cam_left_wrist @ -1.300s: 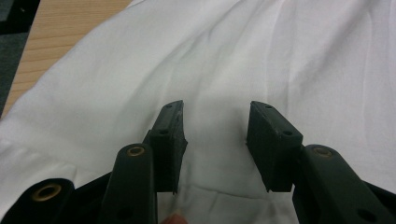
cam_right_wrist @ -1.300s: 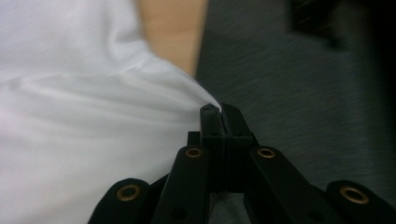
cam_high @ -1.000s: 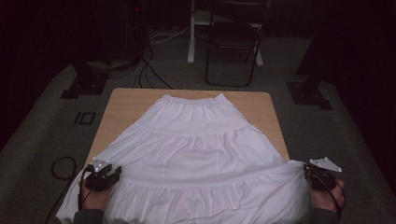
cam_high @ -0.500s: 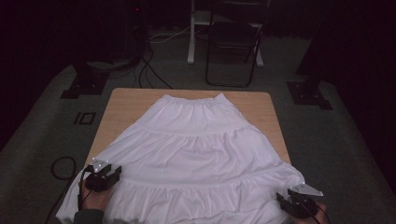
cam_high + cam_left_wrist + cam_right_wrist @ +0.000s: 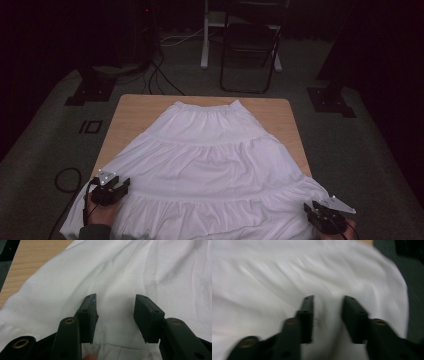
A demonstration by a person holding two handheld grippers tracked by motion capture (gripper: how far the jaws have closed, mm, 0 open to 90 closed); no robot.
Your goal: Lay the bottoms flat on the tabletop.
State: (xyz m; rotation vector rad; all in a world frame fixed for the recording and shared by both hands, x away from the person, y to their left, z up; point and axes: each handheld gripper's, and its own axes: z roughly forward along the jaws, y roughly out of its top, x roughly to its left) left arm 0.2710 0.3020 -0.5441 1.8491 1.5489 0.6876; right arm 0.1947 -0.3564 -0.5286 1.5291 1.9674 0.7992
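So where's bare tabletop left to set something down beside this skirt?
Bare wood shows at the table's far-left corner beside the waistband, a slimmer wedge at the far-right corner, and a strip along the left edge. The white skirt covers the near half, spilling over both near corners, where the left gripper and right gripper sit.

No legible text, label, brand, number or sign on the white skirt (image 5: pixel 210 165), the wooden surface (image 5: pixel 135 112), or the black jaws in either gripper view.
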